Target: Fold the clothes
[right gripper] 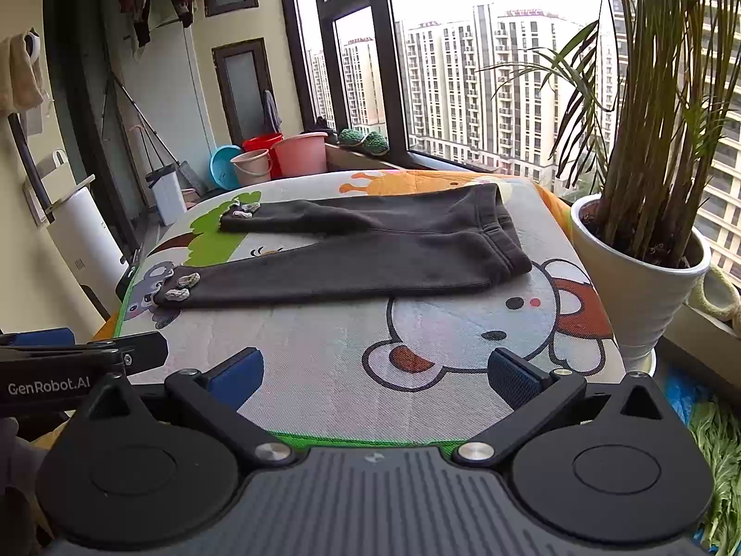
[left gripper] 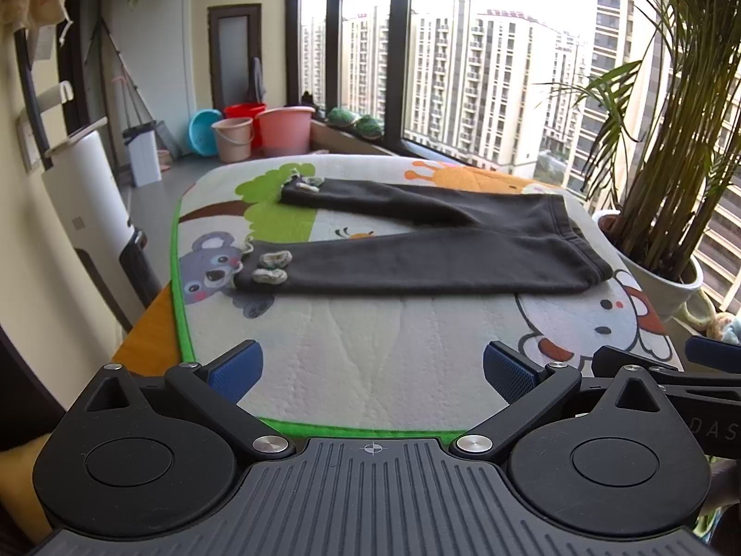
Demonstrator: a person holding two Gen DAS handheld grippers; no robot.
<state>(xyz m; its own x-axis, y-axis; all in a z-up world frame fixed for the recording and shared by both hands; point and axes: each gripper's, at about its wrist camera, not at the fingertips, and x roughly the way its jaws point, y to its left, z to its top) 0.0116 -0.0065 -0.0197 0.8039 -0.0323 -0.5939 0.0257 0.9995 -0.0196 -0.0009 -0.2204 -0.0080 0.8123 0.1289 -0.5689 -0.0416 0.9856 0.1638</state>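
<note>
Here, dark trousers (left gripper: 430,250) lie flat on the cartoon mat (left gripper: 370,347) covering the tabletop, legs splayed left, waistband right. Both the left hand-held gripper (left gripper: 370,370) and right hand-held gripper (right gripper: 375,377) hover near, wide open, empty (nothing pinched). Grabbing one layer only could skew the fold.

Dark trousers (right gripper: 361,250) ahead of the right gripper (right gripper: 375,375)

Jaws spread wide over the cartoon mat (right gripper: 324,352); potted palm (right gripper: 643,278) stands right.

Daylight comes through tall dark-framed windows (left gripper: 370,60) facing apartment towers. Pink and red buckets (left gripper: 282,132) stand by the cream wall (right gripper: 28,278). A potted palm (right gripper: 648,231) stands at the right.
</note>
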